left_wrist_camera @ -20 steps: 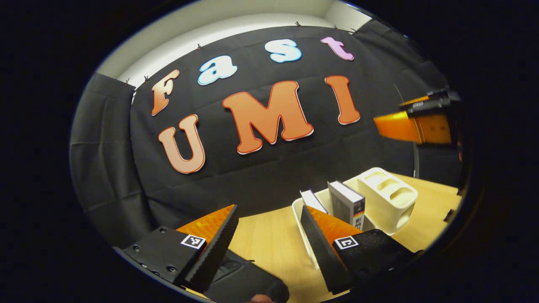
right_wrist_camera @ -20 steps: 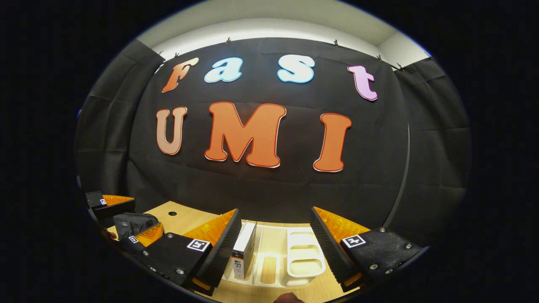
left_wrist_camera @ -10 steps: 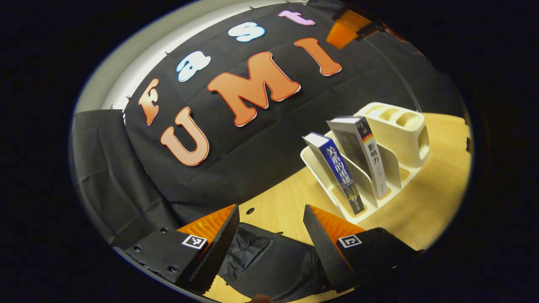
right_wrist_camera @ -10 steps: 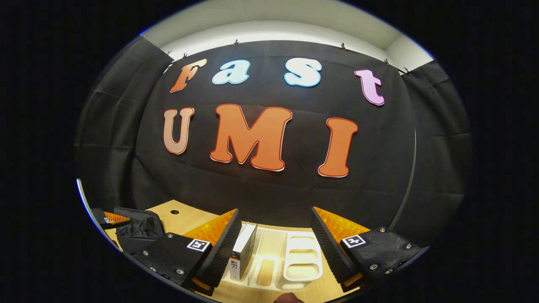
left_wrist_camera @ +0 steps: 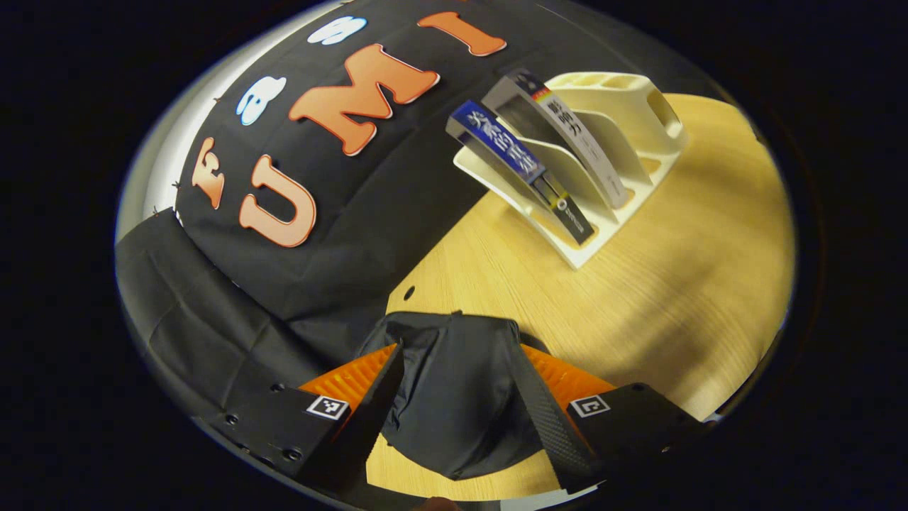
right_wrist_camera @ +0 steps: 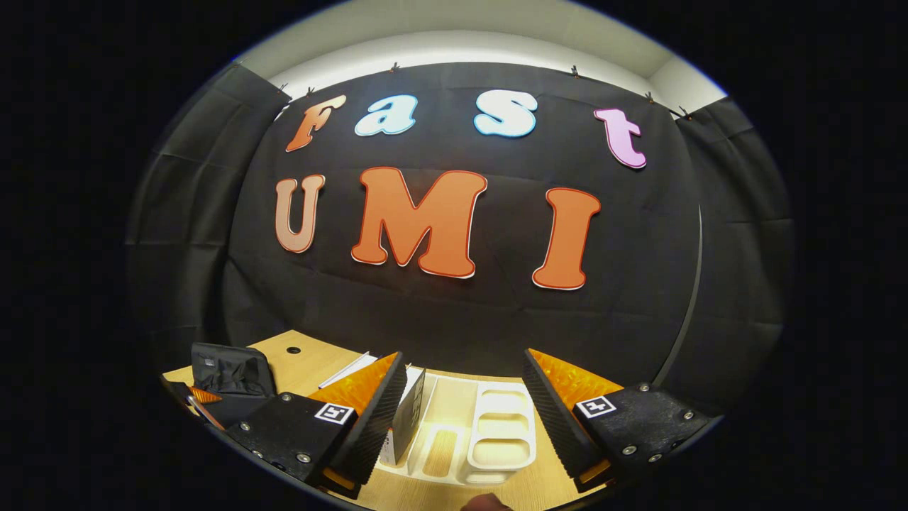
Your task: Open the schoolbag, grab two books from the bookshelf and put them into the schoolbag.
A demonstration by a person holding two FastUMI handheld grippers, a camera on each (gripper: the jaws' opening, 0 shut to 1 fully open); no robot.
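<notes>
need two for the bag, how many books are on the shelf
2. The blue-spined book leans in the front slot of the cream bookshelf; the grey-spined book leans in the next slot. No others visible.

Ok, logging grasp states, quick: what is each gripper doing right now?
Left gripper: open, fingers either side of the schoolbag, not clamped on it.
Right gripper: open, holding nothing, above the bookshelf.

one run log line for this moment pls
left hand-held gripper: open, over schoolbag | right hand-held gripper: open, over bookshelf | books: both shelved
</notes>
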